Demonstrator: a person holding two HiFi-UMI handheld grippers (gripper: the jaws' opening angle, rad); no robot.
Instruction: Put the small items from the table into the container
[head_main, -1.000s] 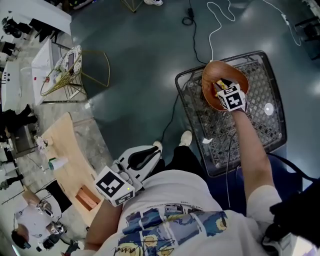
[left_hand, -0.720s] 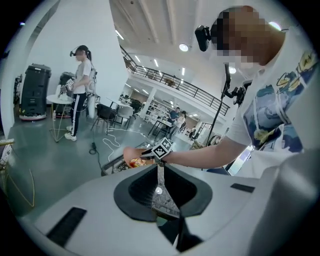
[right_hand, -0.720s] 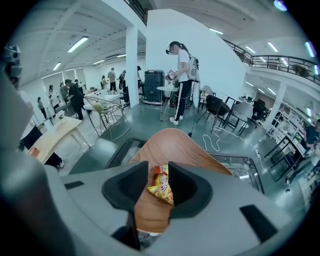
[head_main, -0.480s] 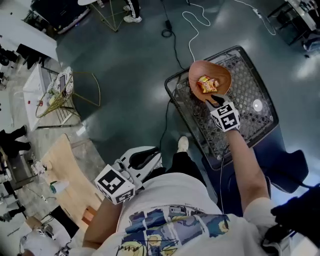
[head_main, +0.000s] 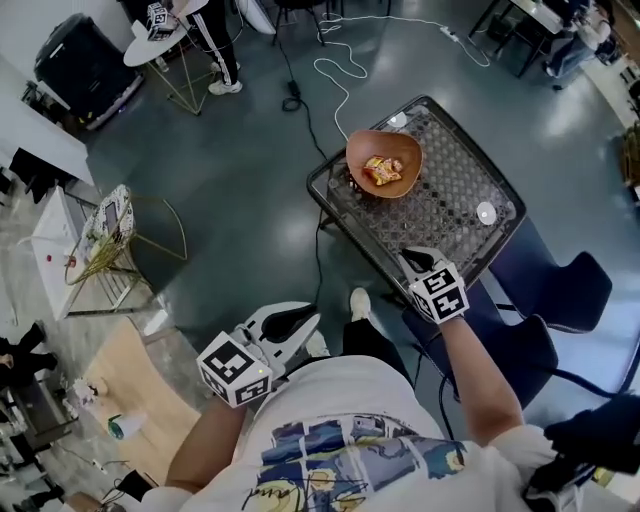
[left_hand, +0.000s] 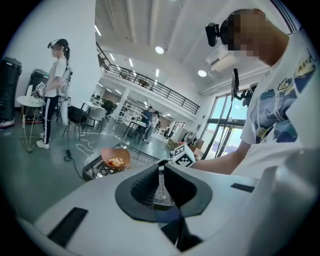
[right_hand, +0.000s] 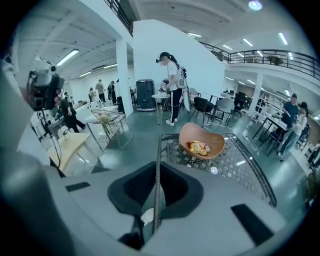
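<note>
You are holding your right gripper (head_main: 418, 265) well short of the orange bowl (head_main: 362, 148), over the edge of the glass-topped table (head_main: 455, 185) that lies on your side of the bowl. Its jaws are closing, the pads almost meeting in a thin line, and nothing is sitting between them.

The bowl is resting on the glass close to a table corner. The small wrapped items (head_main: 382, 171), yellow and orange, are lying together in the bowl's hollow. A small white disc (head_main: 486, 212) is lying flat on the glass, apart from the bowl and on its right as you look down.

You are keeping your left gripper (head_main: 290, 322) much farther from the bowl than the right one. It is off the table altogether, hanging over the floor close to your torso. Its jaws are pressing together with nothing between them, and they are pointing roughly toward the bowl.

Beyond the bowl, a person (right_hand: 172, 85) is standing beside a small round white table (right_hand: 161, 96).
</note>
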